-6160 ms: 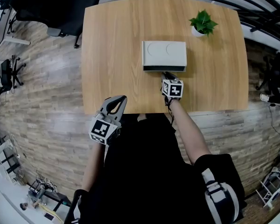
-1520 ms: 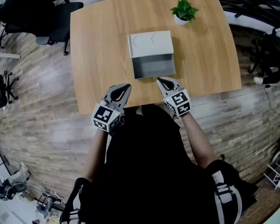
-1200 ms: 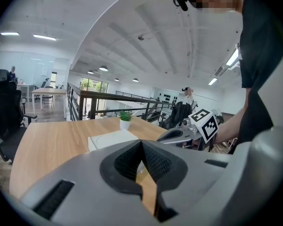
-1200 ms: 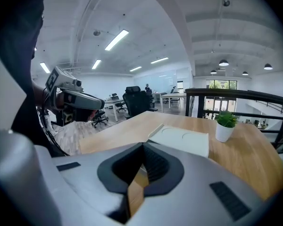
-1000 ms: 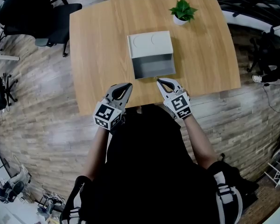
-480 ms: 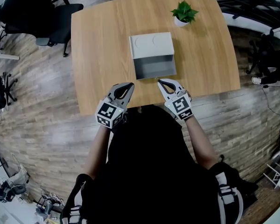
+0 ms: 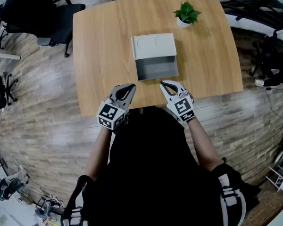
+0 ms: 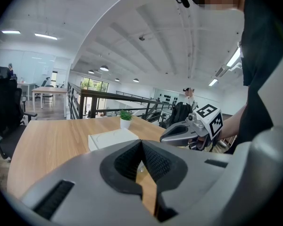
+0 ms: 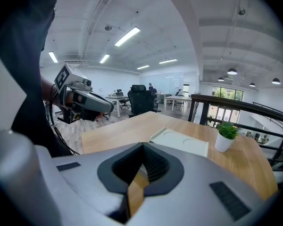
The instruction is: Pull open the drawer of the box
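On the desk [image 7: 104,55]: the box [image 7: 153,46] sits near the middle. Its drawer [image 7: 156,70] is drawn out toward 6 o'clock, to the person's side.
Change: about six seconds ago the drawer was shut and the right gripper [image 7: 161,82] was at its front. Now the drawer stands out, and this gripper has drawn back toward the desk edge. In the last second and a half almost nothing has moved.
Meaning for the task: the pull seems to be finished, and what remains looks like only taking the hands away.
Right gripper: the jaws are pressed together at the tips with nothing between them. The tips lie just beside the drawer front, at its 6 o'clock.
Left gripper [image 7: 131,85]: the jaws are also pressed together and empty. It is at 7 o'clock from the drawer, apart from it.
Head view only: it shows the grey inside of the drawer, which looks empty, and how far the drawer stands out.
Gripper views only: each shows its own jaws meeting at the tips, with desk wood visible through the gap lower down. Of the box they give only the lid with round hollows; the drawer does not show.
Plant [image 7: 187,13]: it stands at 1 o'clock from the box, well apart.
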Motion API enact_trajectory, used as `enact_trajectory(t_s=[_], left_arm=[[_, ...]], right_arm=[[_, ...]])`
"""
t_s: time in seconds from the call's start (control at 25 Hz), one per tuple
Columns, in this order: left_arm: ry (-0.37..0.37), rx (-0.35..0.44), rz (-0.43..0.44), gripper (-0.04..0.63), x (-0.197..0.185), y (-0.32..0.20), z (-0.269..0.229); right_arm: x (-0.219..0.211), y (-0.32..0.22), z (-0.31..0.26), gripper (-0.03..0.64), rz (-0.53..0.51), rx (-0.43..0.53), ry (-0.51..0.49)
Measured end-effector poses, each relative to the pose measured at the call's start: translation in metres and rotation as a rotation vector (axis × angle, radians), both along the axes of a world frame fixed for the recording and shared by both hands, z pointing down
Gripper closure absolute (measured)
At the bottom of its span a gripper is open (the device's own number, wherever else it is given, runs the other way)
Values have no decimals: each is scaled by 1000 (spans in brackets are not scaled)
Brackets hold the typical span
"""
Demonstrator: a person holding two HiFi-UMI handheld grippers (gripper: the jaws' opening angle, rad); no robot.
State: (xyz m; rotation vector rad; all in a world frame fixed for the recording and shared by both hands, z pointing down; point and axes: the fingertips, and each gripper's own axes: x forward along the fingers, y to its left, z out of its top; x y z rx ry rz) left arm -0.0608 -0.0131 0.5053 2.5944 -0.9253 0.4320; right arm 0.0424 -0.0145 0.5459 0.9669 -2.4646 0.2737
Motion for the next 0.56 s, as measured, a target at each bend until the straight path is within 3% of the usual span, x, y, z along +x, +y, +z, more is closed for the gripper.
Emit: enact_trajectory(t_s=[0.56], left_arm=[[-14, -1, 3, 574, 2, 1, -2]], right_arm=[[1, 1, 2, 594, -13, -8, 3]])
